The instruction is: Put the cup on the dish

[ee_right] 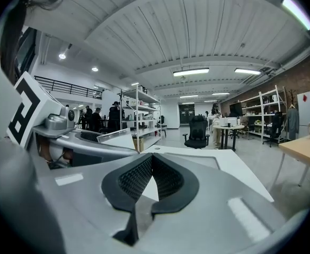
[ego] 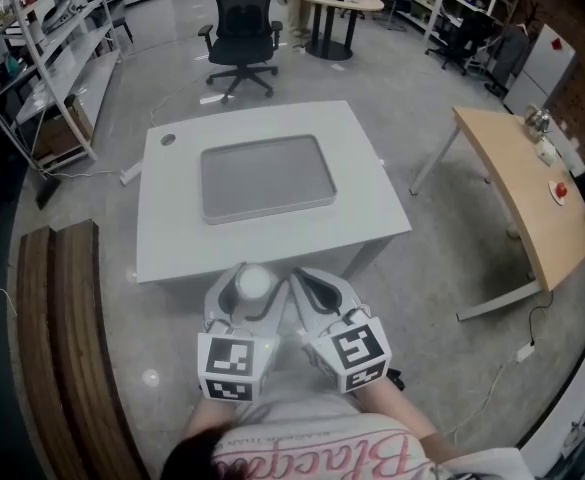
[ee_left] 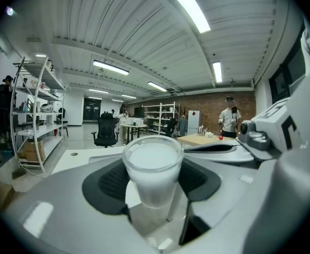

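Note:
A translucent white cup [ego: 253,284] stands upright between the dark pads of my left gripper [ego: 249,298], which is shut on it. In the left gripper view the cup [ee_left: 153,168] fills the gap between the jaws. My right gripper [ego: 310,290] hangs close beside the left one, jaws shut and empty, its pads [ee_right: 139,179] meeting at the tips. Both grippers hover just off the near edge of the white table [ego: 172,238]. The dish, a flat grey rectangular tray [ego: 267,176], lies bare in the middle of that table, ahead of the grippers.
A black office chair [ego: 244,28] stands beyond the table, with a round table [ego: 334,3] further back. A wooden desk [ego: 522,198] is at the right, a wooden bench [ego: 67,348] at the near left, and shelving [ego: 52,48] at the far left.

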{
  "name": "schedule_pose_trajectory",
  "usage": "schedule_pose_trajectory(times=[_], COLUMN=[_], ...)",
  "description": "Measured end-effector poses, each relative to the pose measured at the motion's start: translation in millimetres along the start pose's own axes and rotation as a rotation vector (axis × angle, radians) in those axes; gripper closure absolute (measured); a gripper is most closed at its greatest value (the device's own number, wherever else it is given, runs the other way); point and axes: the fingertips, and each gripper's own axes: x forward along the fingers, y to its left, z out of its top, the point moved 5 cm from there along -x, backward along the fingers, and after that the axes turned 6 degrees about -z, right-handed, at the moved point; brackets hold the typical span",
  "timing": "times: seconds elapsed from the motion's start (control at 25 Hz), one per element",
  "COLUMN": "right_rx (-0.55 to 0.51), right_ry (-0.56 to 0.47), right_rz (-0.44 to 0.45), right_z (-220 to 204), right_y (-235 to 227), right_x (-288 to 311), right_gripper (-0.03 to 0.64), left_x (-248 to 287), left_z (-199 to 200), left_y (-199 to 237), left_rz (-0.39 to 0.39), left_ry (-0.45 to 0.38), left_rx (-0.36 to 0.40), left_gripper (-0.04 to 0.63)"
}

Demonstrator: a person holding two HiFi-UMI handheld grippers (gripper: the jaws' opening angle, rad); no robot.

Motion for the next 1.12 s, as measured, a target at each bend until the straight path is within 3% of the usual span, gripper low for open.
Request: schedule_pose_trajectory(times=[0.56,1.12], right_rx=[0.003,0.033], right_ry=[0.039,0.158], right_rz=[0.025,0.066], right_z=[18,15], right_y=[-44,-90], right_x=[71,159], right_gripper=[0.615,0.615], left_x=[73,151], left_z=[13,6], left_y=[49,103], left_rz=[0.011,0.035], left_ry=[0.001,0.047], left_rx=[-0.006,0.059], left_gripper=[0.333,0.333])
